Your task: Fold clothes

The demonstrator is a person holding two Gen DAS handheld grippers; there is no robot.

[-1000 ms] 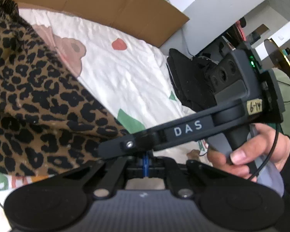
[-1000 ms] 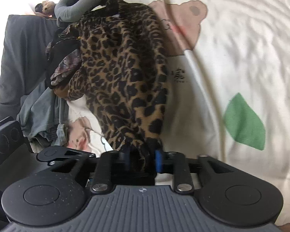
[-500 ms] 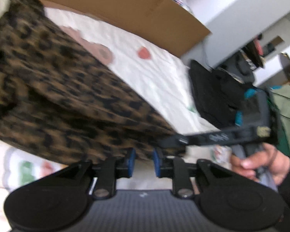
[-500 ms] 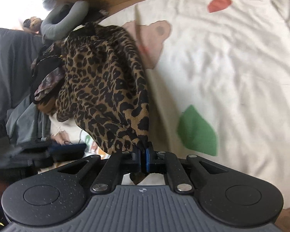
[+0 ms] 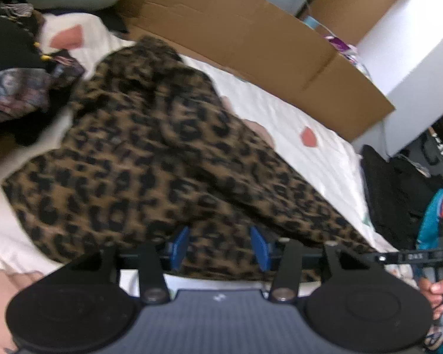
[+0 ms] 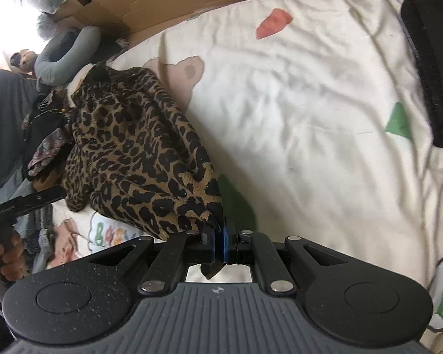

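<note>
Right gripper [image 6: 218, 243] jaws clamped the leopard garment [image 6: 138, 153] corner to anchor it on the bed [image 6: 310, 118]; left gripper [image 5: 220, 247] jaws were opening astride cloth at 6 o'clock.

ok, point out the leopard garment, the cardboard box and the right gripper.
leopard garment [image 6: 133, 147]: right wrist view, middle of the bunched fabric.
cardboard box [image 5: 251, 38]: left wrist view, its brown side wall.
right gripper [image 6: 218, 243]: right wrist view, between the closed blue fingertips.

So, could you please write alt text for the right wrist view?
The right gripper is clamped shut on a corner of a leopard-print garment, which lies bunched on a white printed bedsheet. Cardboard lines the bed's far edge.
</note>
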